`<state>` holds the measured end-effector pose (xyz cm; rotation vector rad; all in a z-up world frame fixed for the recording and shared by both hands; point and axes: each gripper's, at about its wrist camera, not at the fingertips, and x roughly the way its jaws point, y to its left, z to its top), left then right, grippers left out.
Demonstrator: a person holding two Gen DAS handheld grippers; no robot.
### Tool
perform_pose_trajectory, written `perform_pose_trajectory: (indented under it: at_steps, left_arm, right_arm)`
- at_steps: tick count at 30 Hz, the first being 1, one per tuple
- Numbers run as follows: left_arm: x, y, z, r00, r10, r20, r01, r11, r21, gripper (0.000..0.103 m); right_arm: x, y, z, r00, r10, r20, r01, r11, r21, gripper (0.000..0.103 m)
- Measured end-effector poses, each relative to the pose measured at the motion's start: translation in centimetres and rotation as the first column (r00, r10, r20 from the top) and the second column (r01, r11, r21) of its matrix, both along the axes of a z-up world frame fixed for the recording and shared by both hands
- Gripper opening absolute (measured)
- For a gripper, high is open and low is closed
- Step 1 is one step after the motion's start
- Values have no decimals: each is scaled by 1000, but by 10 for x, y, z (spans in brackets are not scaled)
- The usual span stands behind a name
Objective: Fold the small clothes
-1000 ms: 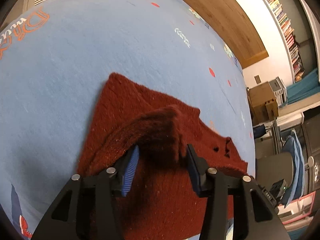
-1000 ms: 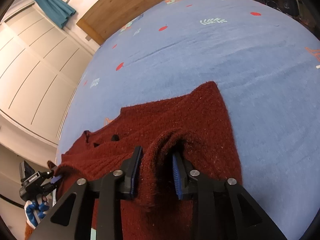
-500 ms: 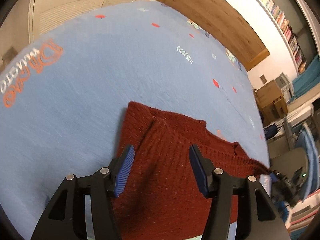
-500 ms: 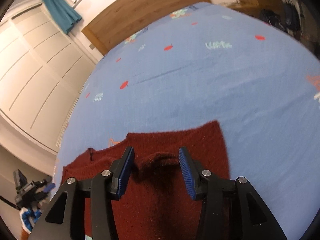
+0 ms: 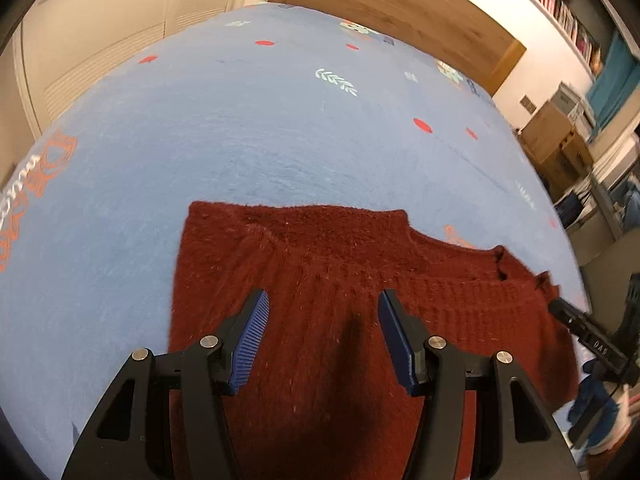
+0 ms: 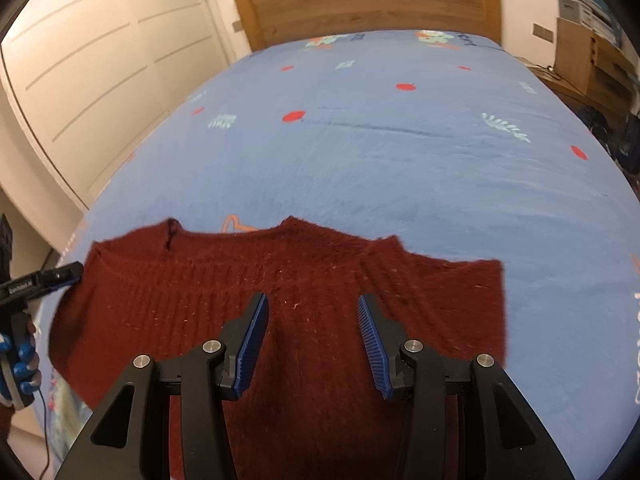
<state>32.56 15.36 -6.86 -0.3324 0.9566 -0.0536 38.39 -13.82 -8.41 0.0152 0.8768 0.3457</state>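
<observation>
While seemingly flat, sweater (image 5: 320,280) lies under each spread gripper (image 5: 322,338)

Left wrist view: looks forward and down along the left gripper (image 5: 322,336), close above the sweater (image 5: 320,264), towards the headboard (image 5: 400,12).
Right wrist view: looks forward and down along the right gripper (image 6: 312,338), equally close, headboard (image 6: 360,4) straight ahead.
Shared: sweater (image 6: 280,280), blue bedspread (image 6: 360,152).
Cross-sight: the dark bar at each frame's edge is probably the other gripper.
</observation>
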Motion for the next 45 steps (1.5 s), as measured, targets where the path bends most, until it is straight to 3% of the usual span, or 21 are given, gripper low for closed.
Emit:
perform_pose_trajectory:
  at_steps: [4,6,9,14,19,25,33,40,45]
  left_arm:
    - [9,-2,-23,1000,-13,-28,14,998,56,51]
    - [7,3,-26,1000,-18,-18,18,999,45,51]
    - [1,7,-18,1000,-28,-2,28,999,40,51]
    - [-19,5,0,999,-35,40,32,997,71,51]
    - [-45,-9,11,995,-64,72,58,995,79,51]
    - [-67,-26,2,995,-81,58,75,992,101,51]
    - [-83,-21,-25,1000,-16,5,15,993,119,51]
    - [-92,-23,-7,997,20,69,-29,989,147,53]
    - [-87,-27,-23,998,35,47,-42,987,158,54]
  right_arm:
    - [15,0,-19,999,-29,-14,28,997,-78,48]
    - [20,-10,-24,998,-57,-24,55,995,-81,48]
    - [19,-29,-22,995,-95,-33,94,995,-32,46]
    - [-4,-38,-8,995,-98,-8,97,994,-42,48]
    - [-42,-25,8,999,-32,29,33,999,-30,48]
    - [-80,10,-1,998,63,23,-61,997,-57,48]
    - [-96,10,-27,997,73,-19,-75,990,-116,48]
    - [-108,-9,-12,1000,29,6,-28,988,-149,48]
    - [-108,-9,-12,1000,9,16,-6,989,-148,52]
